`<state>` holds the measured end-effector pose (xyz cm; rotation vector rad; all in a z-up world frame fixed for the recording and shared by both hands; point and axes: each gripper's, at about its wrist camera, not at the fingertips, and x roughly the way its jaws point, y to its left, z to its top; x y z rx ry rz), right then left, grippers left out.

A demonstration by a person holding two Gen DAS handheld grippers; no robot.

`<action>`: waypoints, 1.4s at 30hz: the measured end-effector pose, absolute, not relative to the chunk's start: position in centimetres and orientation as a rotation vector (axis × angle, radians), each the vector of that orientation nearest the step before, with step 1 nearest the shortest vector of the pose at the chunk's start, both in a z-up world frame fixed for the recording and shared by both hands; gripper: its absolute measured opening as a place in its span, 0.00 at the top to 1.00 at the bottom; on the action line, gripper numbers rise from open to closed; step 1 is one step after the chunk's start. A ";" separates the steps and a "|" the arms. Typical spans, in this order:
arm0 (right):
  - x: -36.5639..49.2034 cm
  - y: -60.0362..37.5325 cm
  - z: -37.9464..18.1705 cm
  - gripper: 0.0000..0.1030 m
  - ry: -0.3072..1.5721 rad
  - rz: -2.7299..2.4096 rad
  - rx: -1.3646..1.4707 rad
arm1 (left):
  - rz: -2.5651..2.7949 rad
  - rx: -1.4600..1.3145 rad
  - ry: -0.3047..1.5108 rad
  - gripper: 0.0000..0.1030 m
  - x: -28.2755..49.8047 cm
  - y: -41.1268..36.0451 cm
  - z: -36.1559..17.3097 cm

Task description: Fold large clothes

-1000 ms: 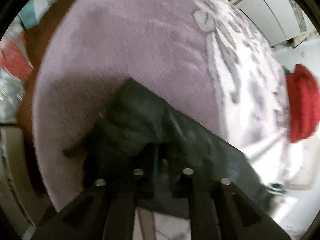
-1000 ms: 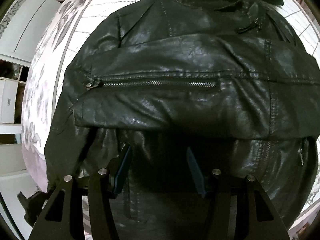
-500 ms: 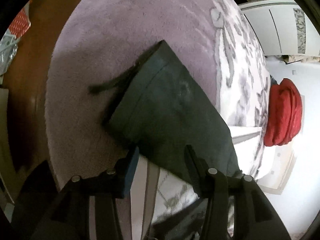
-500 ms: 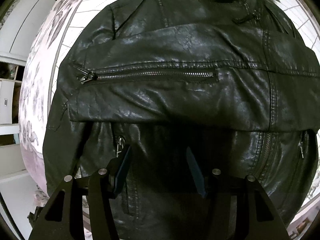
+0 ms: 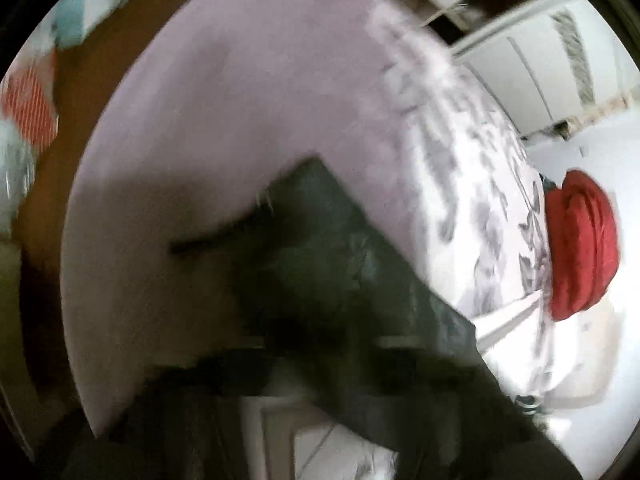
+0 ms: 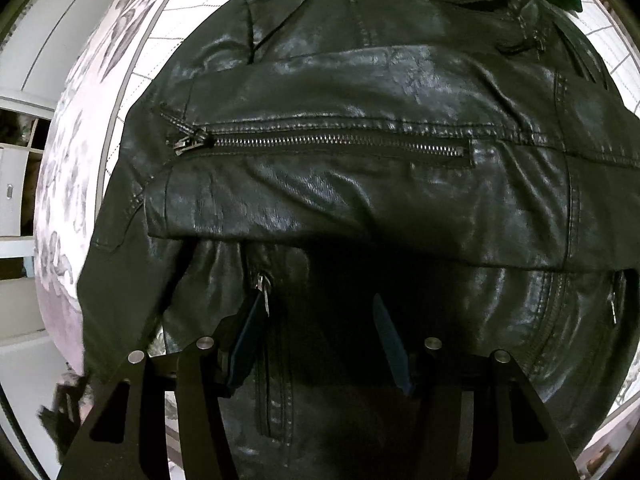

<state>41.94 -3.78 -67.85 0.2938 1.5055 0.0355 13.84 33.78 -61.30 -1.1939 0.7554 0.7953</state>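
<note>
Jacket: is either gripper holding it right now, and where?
Right gripper: open over the jacket, holding nothing. Left gripper: shut at the dark cloth; blur hides any grip.

No text, label, brand or number can be read in either view. The black leather jacket (image 6: 360, 184) shows only seams and a zipper (image 6: 328, 145), without lettering. The left wrist view is too blurred for any writing.

My left gripper (image 5: 320, 344) is just motion smear right now, fingers pinched together, tilted steeply down. My right gripper (image 6: 316, 340) points almost straight down, blue pads (image 6: 248, 340) spread about halfway apart, nothing squeezed between them.
</note>
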 end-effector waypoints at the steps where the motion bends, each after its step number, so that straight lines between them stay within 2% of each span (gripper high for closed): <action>1: 42.0 -3.8 -67.7 0.43 1.499 0.030 0.288 | 0.785 -1.158 0.745 0.94 14.8 34.1 -60.6; 7: 43.1 -3.3 -66.6 0.43 1.446 -0.074 0.122 | 0.679 -0.896 0.702 0.96 19.6 34.4 -54.2; 8: 43.5 -3.2 -66.3 0.39 1.431 -0.109 0.069 | 0.661 -0.851 0.701 0.96 20.3 34.1 -52.9; 9: 43.9 -3.1 -66.1 0.26 1.418 -0.125 0.042 | 0.637 -0.794 0.698 0.96 21.2 33.5 -51.4; 11: 44.7 -3.0 -65.9 0.14 1.407 -0.145 -0.008 | 0.590 -0.701 0.691 0.96 23.1 32.2 -48.9; 17: 46.1 -6.1 -64.9 0.14 1.391 -0.142 0.111 | 0.374 -0.473 0.707 0.97 29.6 24.1 -43.1; 22: 44.6 -13.4 -63.4 0.14 1.384 -0.170 0.200 | 0.071 -0.340 0.741 0.97 35.5 10.5 -40.5; 26: 41.3 -21.6 -63.3 0.14 1.400 -0.250 0.258 | -0.177 -0.304 0.809 0.97 38.5 -1.8 -41.1; 31: 37.1 -30.6 -64.4 0.14 1.436 -0.367 0.308 | -0.430 -0.202 0.986 0.97 39.6 -18.0 -46.6; 35: 34.6 -35.9 -65.5 0.14 1.464 -0.423 0.358 | -0.495 -0.100 1.116 0.97 38.7 -25.2 -51.8; 40: 33.2 -39.6 -66.3 0.14 1.466 -0.419 0.423 | -0.457 0.000 1.270 0.96 38.1 -28.5 -55.9; 42: 33.0 -40.8 -66.6 0.14 1.470 -0.402 0.478 | -0.450 -0.004 1.292 0.88 37.9 -28.6 -56.0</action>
